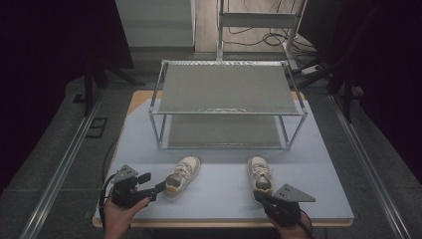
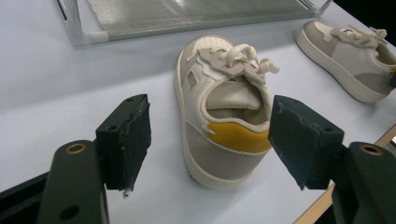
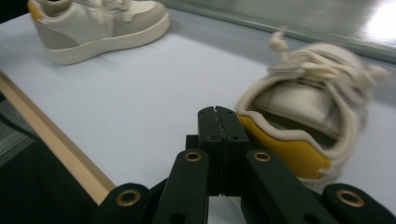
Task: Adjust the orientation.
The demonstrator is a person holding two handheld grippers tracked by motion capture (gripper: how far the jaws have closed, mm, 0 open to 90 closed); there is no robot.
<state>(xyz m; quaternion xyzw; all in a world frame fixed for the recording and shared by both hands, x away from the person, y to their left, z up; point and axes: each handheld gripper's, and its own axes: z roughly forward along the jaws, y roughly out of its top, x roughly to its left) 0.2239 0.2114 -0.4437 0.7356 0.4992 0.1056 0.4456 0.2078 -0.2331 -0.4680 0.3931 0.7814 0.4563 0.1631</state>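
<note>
So far nothing is lifted: both shoes sit on the pale table point(image 1: 219, 199) in front of the empty two-tier rack point(image 1: 226, 107). My left tongs point(image 2: 210, 140) gape around the heel of the left shoe point(image 1: 182, 177) at 7 o'clock. My right tongs point(image 3: 218, 140) are pressed closed, empty, seemingly just touching the right shoe point(image 1: 260, 174) at 5. Dark room, cables on the floor behind.

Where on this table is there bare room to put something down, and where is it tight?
Free: the strip between the left shoe and right shoe, the mat left of the rack, and both rack shelves. Crowded: the near edge, where the left gripper sits open at the left shoe's heel and the right gripper, shut, is beside the right shoe's.
</note>
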